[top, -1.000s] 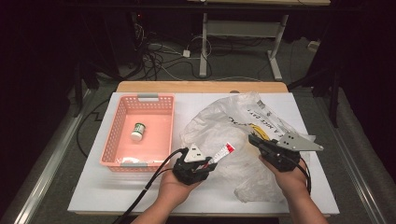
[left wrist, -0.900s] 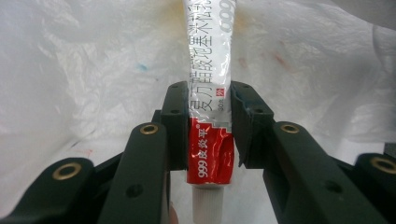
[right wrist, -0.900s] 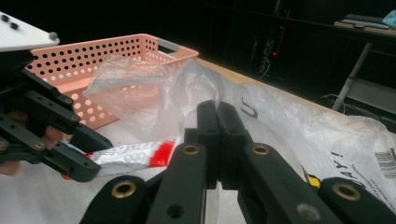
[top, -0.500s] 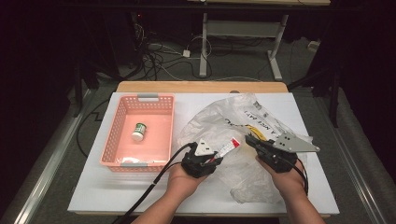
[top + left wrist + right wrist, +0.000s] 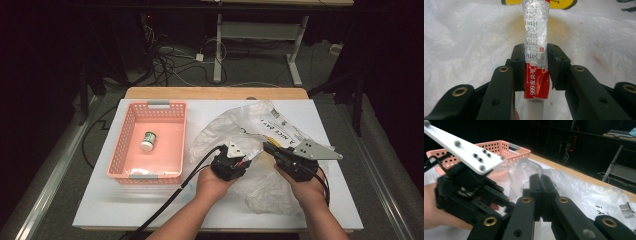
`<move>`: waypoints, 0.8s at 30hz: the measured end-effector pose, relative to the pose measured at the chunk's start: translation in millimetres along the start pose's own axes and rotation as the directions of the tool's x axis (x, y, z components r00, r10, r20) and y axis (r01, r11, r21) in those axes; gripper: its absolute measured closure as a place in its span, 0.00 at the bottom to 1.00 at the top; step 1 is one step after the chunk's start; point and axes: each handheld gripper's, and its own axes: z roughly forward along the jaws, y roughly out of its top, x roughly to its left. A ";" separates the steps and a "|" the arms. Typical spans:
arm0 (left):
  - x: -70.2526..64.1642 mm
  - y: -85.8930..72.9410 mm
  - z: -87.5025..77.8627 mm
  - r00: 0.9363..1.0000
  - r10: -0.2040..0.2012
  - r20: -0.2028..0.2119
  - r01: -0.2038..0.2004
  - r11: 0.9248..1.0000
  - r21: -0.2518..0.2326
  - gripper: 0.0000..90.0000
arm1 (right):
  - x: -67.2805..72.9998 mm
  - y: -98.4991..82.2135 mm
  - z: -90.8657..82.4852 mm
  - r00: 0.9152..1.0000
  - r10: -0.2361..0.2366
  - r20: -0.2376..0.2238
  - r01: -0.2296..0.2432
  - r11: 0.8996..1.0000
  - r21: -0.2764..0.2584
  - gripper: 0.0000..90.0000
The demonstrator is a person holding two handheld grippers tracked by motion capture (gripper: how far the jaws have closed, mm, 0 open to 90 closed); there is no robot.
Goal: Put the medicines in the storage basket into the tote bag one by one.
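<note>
- Left gripper [image 5: 247,161], seen from the high view at about 6 o'clock of the white table [image 5: 125,210], clamped on a red-and-white ointment tube [image 5: 535,62].
- In the left gripper view, both pads pressed on the tube's sides near its red lower end; tube standing straight up toward 12 o'clock between the jaws, printed white part reaching past the tips.
- Behind the tube in that view, crinkled clear plastic bag [image 5: 469,37], with a yellow print at 12 o'clock.
- In the high view, tube tip pointing toward 3 o'clock, just short of the right gripper [image 5: 270,150], over the bag's middle.
- Right gripper closed tight, jaws pressed together in the right gripper view [image 5: 541,182]; a thin fold of the bag apparently pinched between them, though hard to tell for sure.
- In the right gripper view, left gripper's black body and grey plate at 9 o'clock, close beside; a hand beneath it.
- Bag spread over the table's middle and right, from roughly 12 to 5 o'clock of the grippers, printed label at about 1 o'clock.
- Pink perforated basket [image 5: 120,150] at 9 to 10 o'clock of the left gripper, well apart from the bag's near edge.
- Inside the basket, a small white bottle with a green label [image 5: 148,140], lying near the centre.
- Both forearms entering from 6 o'clock; black cable trailing from the left gripper toward 7 o'clock.
</note>
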 end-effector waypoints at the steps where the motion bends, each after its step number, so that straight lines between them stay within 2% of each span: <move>1: -0.5 2.4 4.0 1.000 0.001 -0.006 -0.001 1.000 -0.003 0.75 | -0.5 0.1 0.1 1.000 0.002 0.003 -0.002 1.000 -0.001 1.00; 6: 1.0 14.7 24.3 1.000 -0.004 -0.018 0.004 1.000 -0.003 0.75 | -1.9 0.7 -0.1 1.000 0.005 0.004 -0.005 1.000 -0.005 1.00; 10: 5.2 20.7 34.3 1.000 -0.016 -0.022 0.015 1.000 -0.024 0.73 | -3.3 -0.4 -0.3 1.000 0.010 0.002 -0.010 1.000 -0.004 1.00; 12: 5.8 20.9 34.5 0.999 -0.045 -0.005 0.044 0.998 -0.033 0.62 | -4.5 -1.2 -0.5 1.000 0.006 0.002 -0.006 1.000 -0.002 1.00; 13: 5.3 20.3 34.1 0.999 -0.051 0.006 0.051 0.998 -0.024 0.56 | -4.6 -1.6 -0.7 1.000 0.006 0.004 -0.006 1.000 -0.001 1.00; 15: 2.1 16.5 31.3 0.999 -0.041 0.010 0.041 0.999 -0.016 0.51 | -4.7 -2.0 -1.2 1.000 0.008 0.003 -0.008 1.000 -0.003 1.00; 17: -0.1 10.4 24.1 0.998 -0.052 0.032 0.053 0.998 -0.026 0.50 | -4.9 -1.8 -2.1 1.000 0.006 0.003 -0.006 1.000 -0.002 1.00; 22: -3.2 -1.5 6.9 0.998 -0.036 0.056 0.038 0.999 -0.027 0.43 | -4.3 -1.6 -3.9 1.000 0.006 0.007 -0.006 1.000 -0.002 1.00; 24: -3.7 -5.9 -0.3 0.996 -0.041 0.080 0.043 0.999 -0.024 0.42 | -3.9 -1.5 -4.4 1.000 0.006 0.010 -0.006 1.000 -0.001 1.00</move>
